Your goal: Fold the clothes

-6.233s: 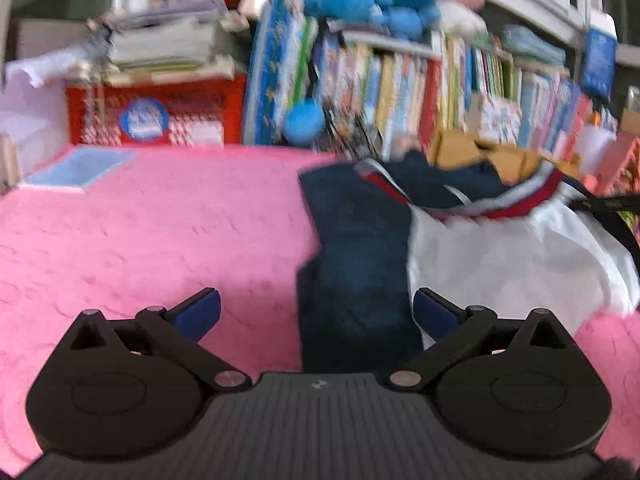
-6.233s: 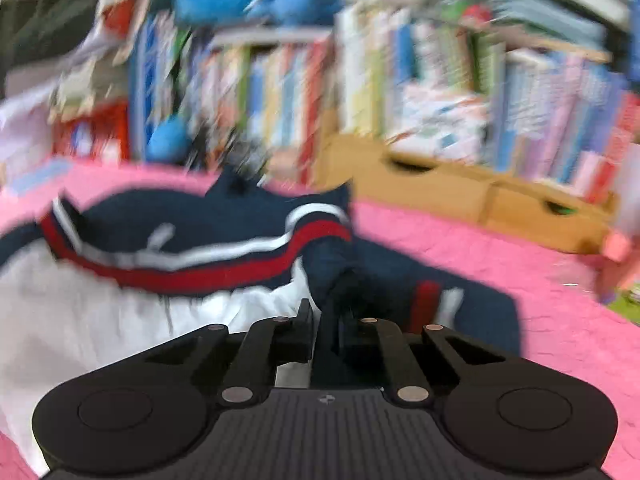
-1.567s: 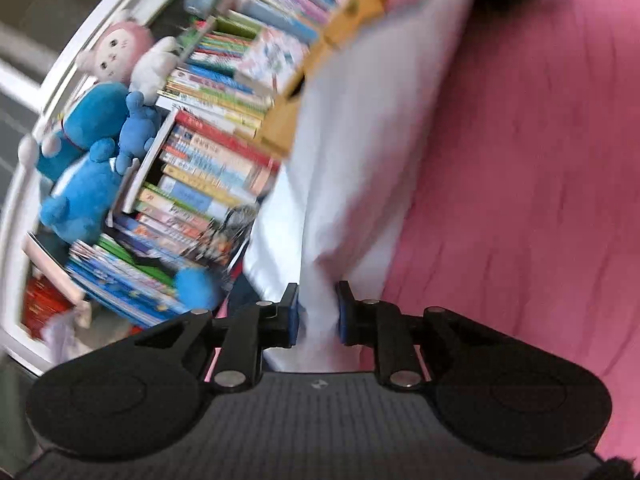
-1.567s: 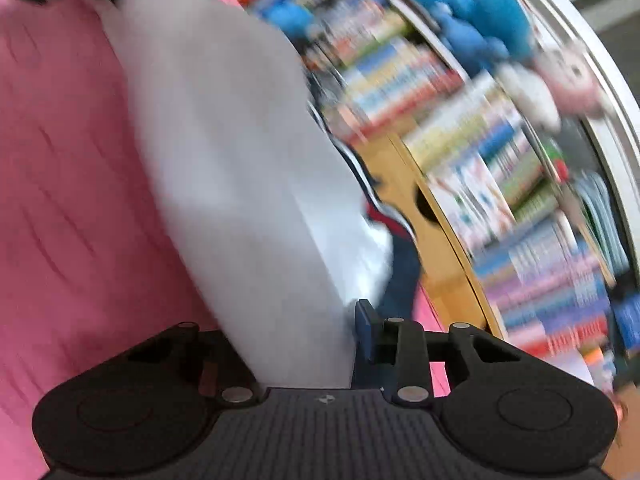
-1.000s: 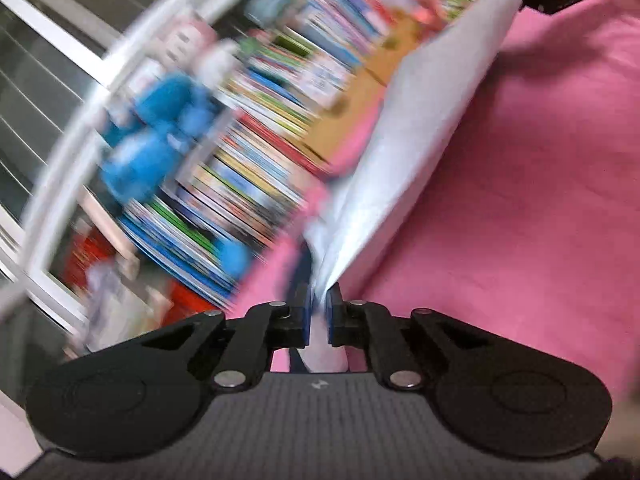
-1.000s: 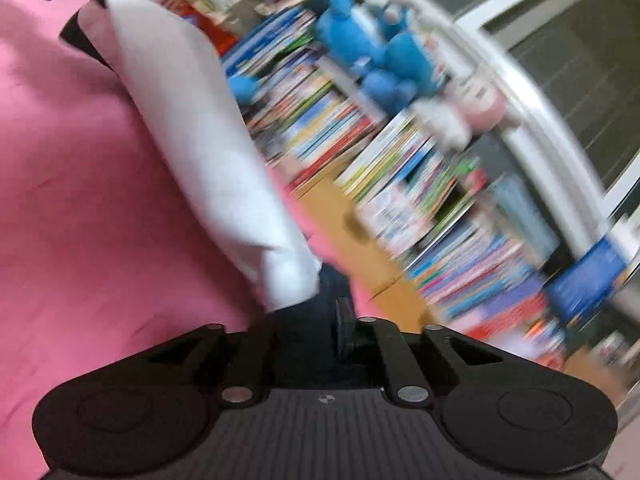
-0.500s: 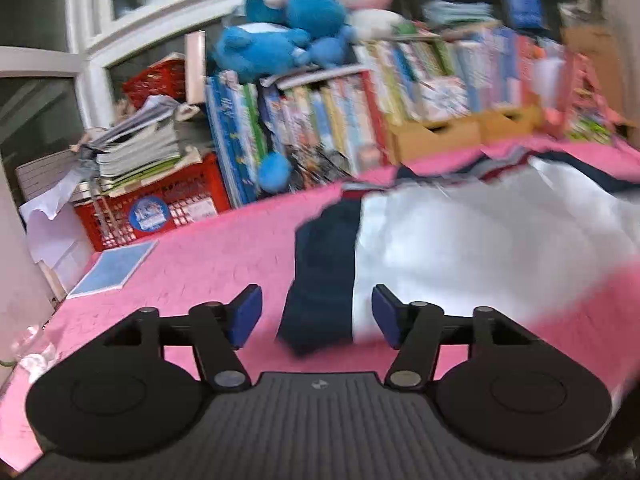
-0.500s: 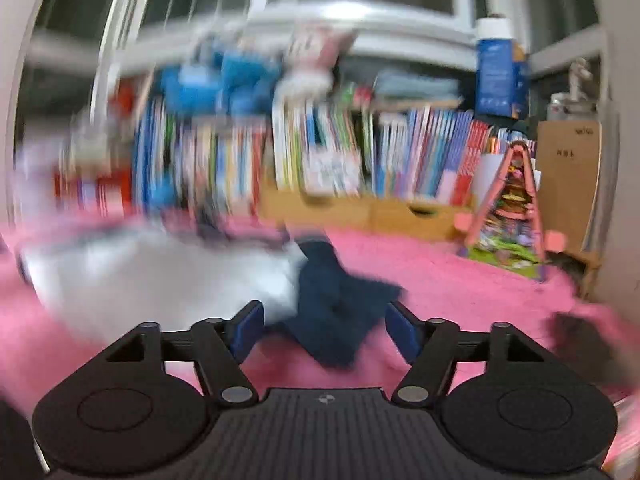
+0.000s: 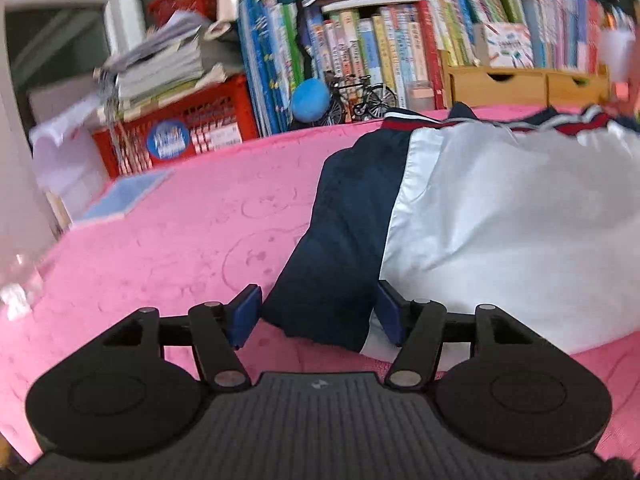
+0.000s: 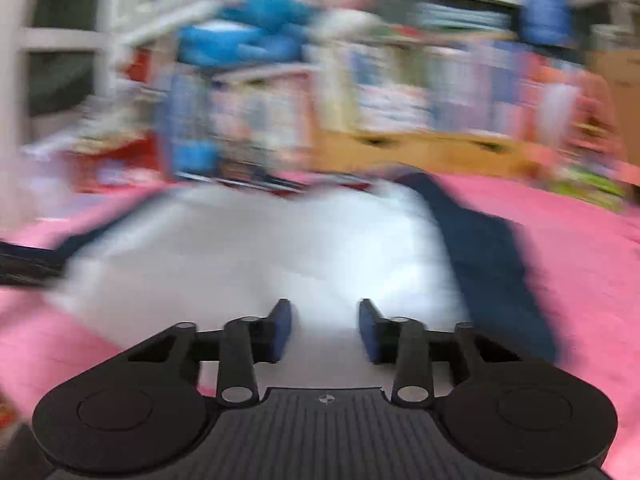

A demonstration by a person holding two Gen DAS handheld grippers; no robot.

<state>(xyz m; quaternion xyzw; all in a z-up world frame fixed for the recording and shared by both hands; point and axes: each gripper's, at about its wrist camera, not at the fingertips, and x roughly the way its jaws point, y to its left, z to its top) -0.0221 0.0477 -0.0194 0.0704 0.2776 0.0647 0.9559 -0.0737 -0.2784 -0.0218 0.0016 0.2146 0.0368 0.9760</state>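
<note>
A white jacket (image 9: 500, 220) with navy sleeves and a red-striped collar lies spread flat on the pink bed cover (image 9: 160, 240). My left gripper (image 9: 318, 312) is open just above the cover. The end of the left navy sleeve (image 9: 344, 240) lies between its blue pads, which do not press on it. In the blurred right wrist view my right gripper (image 10: 325, 320) hovers over the jacket's white body (image 10: 260, 248), its jaws closing with a gap still between the pads. The other navy sleeve (image 10: 492, 256) lies to its right.
Behind the bed stand rows of books (image 9: 360, 52), a red crate (image 9: 180, 136) stacked with papers, wooden drawers (image 9: 520, 84) and a small toy bicycle (image 9: 360, 96). A blue booklet (image 9: 124, 196) lies on the cover at the far left.
A second ago both grippers were shut on the jacket, holding it up tilted. They have let go and rolled level, and the jacket now lies flat. The right jaws have narrowed.
</note>
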